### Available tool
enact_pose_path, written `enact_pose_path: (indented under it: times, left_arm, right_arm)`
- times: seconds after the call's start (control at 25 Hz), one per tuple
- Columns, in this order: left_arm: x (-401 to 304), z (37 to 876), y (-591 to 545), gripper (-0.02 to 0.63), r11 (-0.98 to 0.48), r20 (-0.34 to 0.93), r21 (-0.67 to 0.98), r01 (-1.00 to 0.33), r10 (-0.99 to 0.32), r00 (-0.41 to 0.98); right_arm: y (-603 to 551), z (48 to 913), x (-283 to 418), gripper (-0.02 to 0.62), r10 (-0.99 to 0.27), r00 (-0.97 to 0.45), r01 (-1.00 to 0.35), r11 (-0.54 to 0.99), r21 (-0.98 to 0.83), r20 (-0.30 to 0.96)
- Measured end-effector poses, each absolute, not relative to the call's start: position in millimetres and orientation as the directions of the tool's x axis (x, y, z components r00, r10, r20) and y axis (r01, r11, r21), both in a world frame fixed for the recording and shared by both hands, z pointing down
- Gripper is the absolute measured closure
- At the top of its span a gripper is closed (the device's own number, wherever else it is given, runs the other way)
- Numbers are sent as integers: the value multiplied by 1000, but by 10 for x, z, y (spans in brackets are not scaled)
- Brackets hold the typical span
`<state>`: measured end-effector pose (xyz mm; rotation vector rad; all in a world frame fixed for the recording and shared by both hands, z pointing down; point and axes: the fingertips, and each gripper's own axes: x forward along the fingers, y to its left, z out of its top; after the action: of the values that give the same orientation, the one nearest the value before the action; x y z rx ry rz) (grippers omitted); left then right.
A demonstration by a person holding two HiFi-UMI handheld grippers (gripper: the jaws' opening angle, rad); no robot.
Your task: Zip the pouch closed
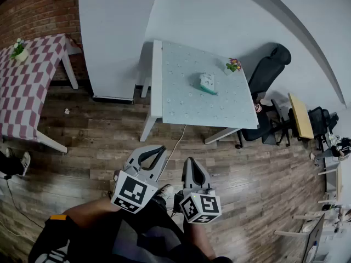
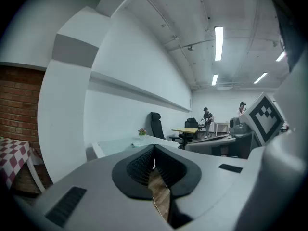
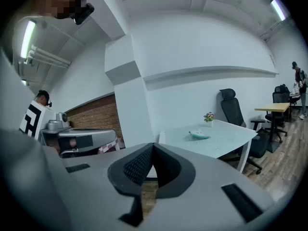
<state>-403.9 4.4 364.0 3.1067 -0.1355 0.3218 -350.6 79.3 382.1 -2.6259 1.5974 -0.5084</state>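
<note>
A small teal and white pouch [image 1: 207,83] lies on the pale green table [image 1: 181,92], far ahead of both grippers. In the right gripper view the pouch [image 3: 198,135] rests on the table top [image 3: 226,136] near a small flower pot [image 3: 209,117]. My left gripper [image 1: 160,149] and right gripper [image 1: 190,161] hang side by side over the wooden floor, close to my body and well short of the table. Both are shut with nothing in them: the dark pads meet in the left gripper [image 2: 154,150] and in the right gripper [image 3: 153,146].
A red-checked table [image 1: 27,86] stands at the left. A white pillar [image 1: 118,37] rises behind the green table. A black office chair [image 1: 269,70] and a yellow desk [image 1: 300,115] are at the right. A cable [image 1: 176,144] runs across the floor. Two people [image 2: 207,117] stand far off.
</note>
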Motion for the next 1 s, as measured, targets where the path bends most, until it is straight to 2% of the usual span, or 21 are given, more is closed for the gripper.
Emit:
enact_pose_path:
  times: [0.64,1.0]
  left_arm:
    - [-3917,3636,173,594,-996,202,-1,-90,-88,975]
    - [-3359,3661,378,594,-996,214,-2,-86,-84,973]
  right_arm:
    - [910,3830,-3403,581,-877,408,-867,-460,-194,255]
    - [1092,3842,-2858,580,-880,412,-864,-460,-207,235]
